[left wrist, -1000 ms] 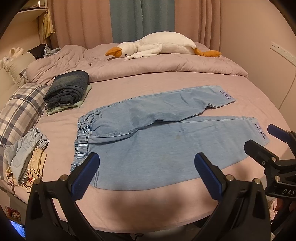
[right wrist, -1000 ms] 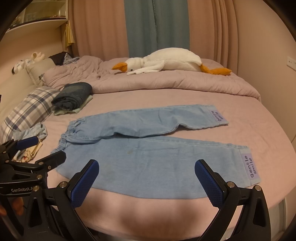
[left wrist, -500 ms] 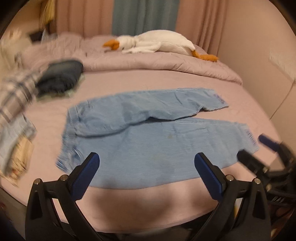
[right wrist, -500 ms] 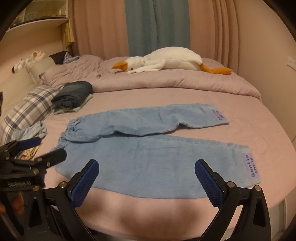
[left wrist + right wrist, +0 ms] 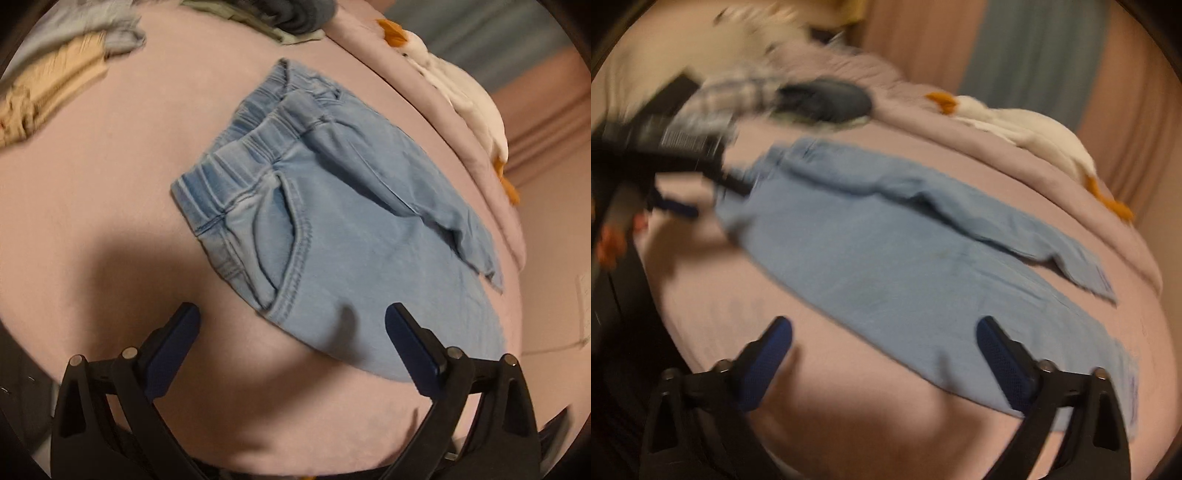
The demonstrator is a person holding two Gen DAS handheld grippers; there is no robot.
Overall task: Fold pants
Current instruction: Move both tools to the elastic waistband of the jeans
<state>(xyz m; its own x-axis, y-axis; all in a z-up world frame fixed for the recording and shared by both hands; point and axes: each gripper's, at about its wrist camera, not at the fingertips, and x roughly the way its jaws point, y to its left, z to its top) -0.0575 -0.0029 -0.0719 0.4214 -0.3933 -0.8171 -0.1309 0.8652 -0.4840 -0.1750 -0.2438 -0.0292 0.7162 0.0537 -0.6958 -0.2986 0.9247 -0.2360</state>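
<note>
Light blue denim pants point(image 5: 332, 229) lie flat on the pink bed, with the elastic waistband point(image 5: 255, 147) to the left and both legs running right. My left gripper point(image 5: 291, 332) is open and empty, close above the near waist corner by the pocket. In the right wrist view the pants point(image 5: 897, 258) stretch across the bed, blurred. My right gripper point(image 5: 882, 347) is open and empty over the near edge of the front leg. The left gripper also shows in the right wrist view point(image 5: 676, 206) at the waistband, blurred.
A white plush goose point(image 5: 465, 99) lies on the bunched quilt point(image 5: 997, 155) at the back. Folded dark jeans point(image 5: 827, 99) and a plaid pillow point(image 5: 735, 92) sit at the left. Loose clothes point(image 5: 55, 85) lie near the left edge. Curtains point(image 5: 1038, 55) hang behind.
Both grippers have swung down and in towards the pants. The left one moved left to the waistband corner, the right one dropped over the near leg. Both stay open.
</note>
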